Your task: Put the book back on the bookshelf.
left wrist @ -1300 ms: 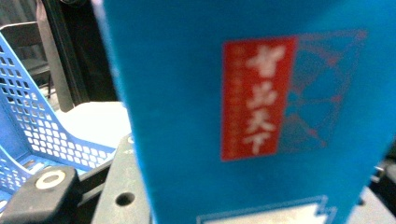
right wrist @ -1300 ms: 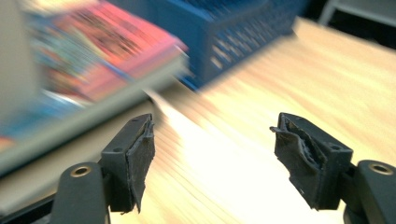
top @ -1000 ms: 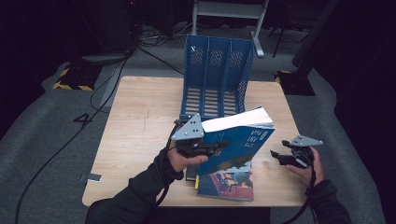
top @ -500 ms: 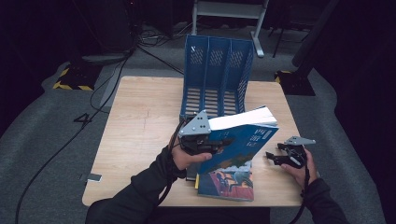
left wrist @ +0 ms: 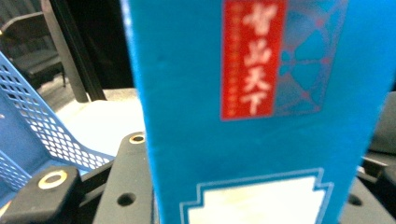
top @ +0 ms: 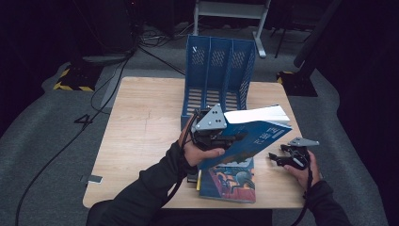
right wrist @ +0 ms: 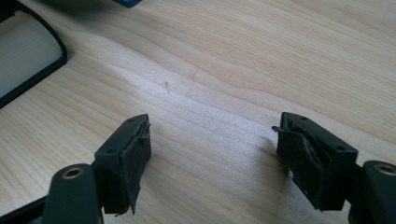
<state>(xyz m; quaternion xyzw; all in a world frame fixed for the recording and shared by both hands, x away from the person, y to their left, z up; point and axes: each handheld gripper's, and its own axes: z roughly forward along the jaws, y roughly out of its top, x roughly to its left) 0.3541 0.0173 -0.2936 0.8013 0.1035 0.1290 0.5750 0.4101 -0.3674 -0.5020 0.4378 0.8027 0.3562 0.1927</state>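
While the left tool [top: 225, 137] clamps a thick blue book [top: 251, 134] by its spine end, that book hangs tilted above the bench [top: 141, 127] — white page edge up, in front of the blue file rack [top: 219, 70]. Under it lies a second book [top: 228, 181], flat near the bench's front edge. Right tool [right wrist: 212, 158] — jaws wide, nothing between, low over bare wood.

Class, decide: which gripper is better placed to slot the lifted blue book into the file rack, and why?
Left. The left gripper already clamps the blue book, raised and tilted just in front of the blue file rack. The right gripper hangs open over the table, holding nothing.
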